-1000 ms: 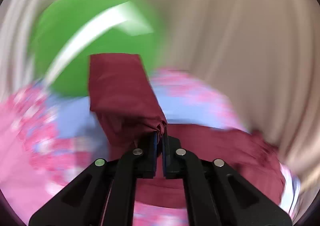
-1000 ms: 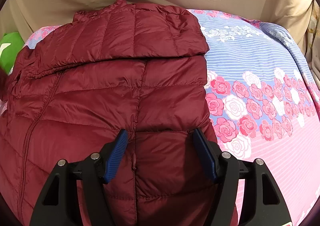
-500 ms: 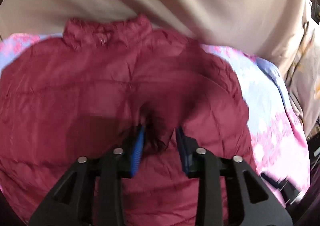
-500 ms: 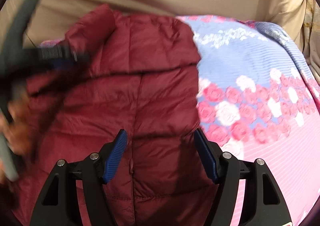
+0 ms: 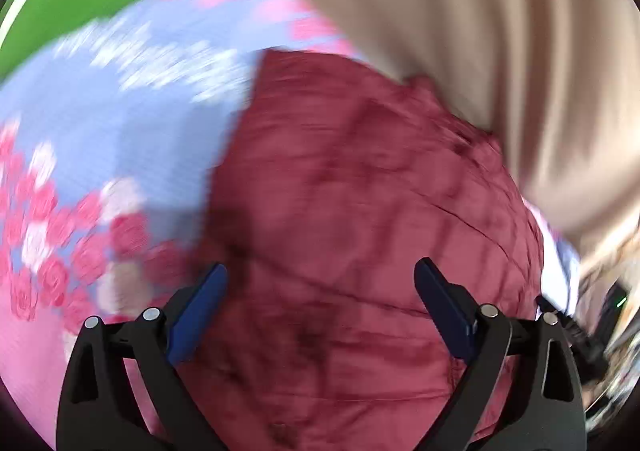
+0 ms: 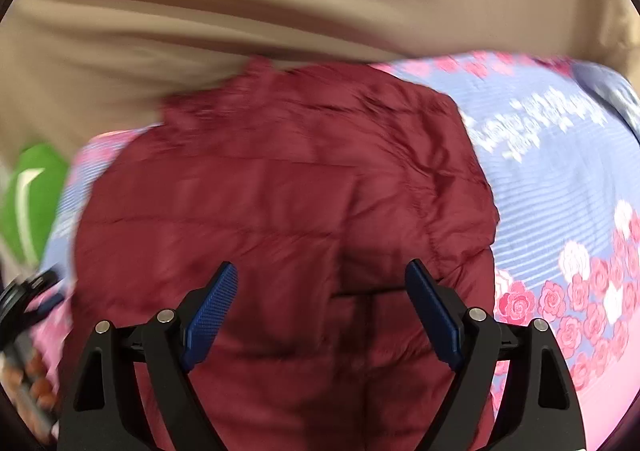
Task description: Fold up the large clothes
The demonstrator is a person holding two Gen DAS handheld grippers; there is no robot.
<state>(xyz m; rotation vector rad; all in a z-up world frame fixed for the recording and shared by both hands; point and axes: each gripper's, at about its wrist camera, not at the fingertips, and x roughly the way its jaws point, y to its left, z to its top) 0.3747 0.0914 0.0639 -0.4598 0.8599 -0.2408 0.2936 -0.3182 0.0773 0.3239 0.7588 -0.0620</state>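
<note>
A dark red quilted puffer jacket lies on the flowered bed cover, its sleeves folded over the body. It also fills the middle of the blurred left wrist view. My left gripper is open and empty above the jacket's left part. My right gripper is open and empty above the jacket's lower middle. The blue pads of the right gripper stand wide apart.
The pink and blue rose-patterned bed cover spreads right of the jacket and to the left in the left wrist view. A beige curtain hangs behind the bed. A green object sits at the far left.
My left gripper let go of the sleeve it carried over the jacket, opened wide and swung left. My right gripper stayed open over the jacket.
</note>
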